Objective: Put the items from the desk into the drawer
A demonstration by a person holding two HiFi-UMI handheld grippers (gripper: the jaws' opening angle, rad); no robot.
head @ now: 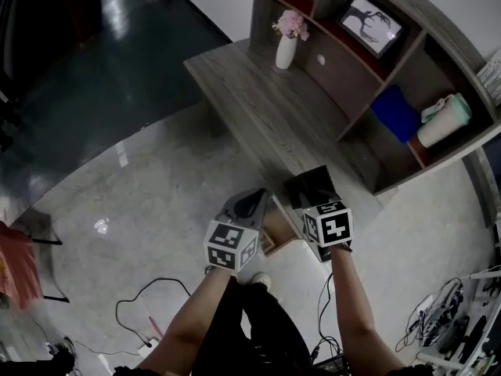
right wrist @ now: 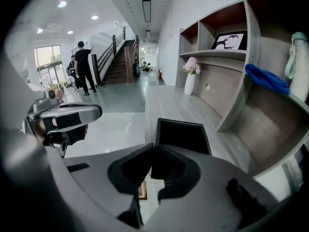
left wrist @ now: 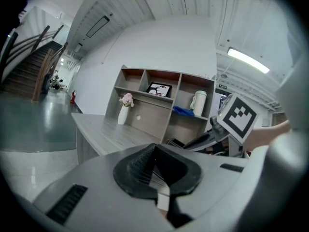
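My right gripper [head: 311, 204] is shut on the near edge of a flat black rectangular item [head: 311, 185], held just above the near end of the wooden desk [head: 258, 100]. In the right gripper view the black item [right wrist: 182, 135] sticks out past the jaws over the desktop [right wrist: 169, 105]. My left gripper [head: 254, 197] hangs beside it on the left, its jaws shut with nothing seen between them [left wrist: 153, 147]. Below both, an open wooden drawer [head: 275, 233] juts from under the desk end.
At the back of the desk stands a shelf unit [head: 368, 77] with a white vase of pink flowers [head: 286, 45], a framed picture [head: 370, 23], a blue cloth [head: 395, 112] and a white jug [head: 442, 120]. Cables [head: 149, 304] lie on the floor. People [right wrist: 82, 64] stand far off by the stairs.
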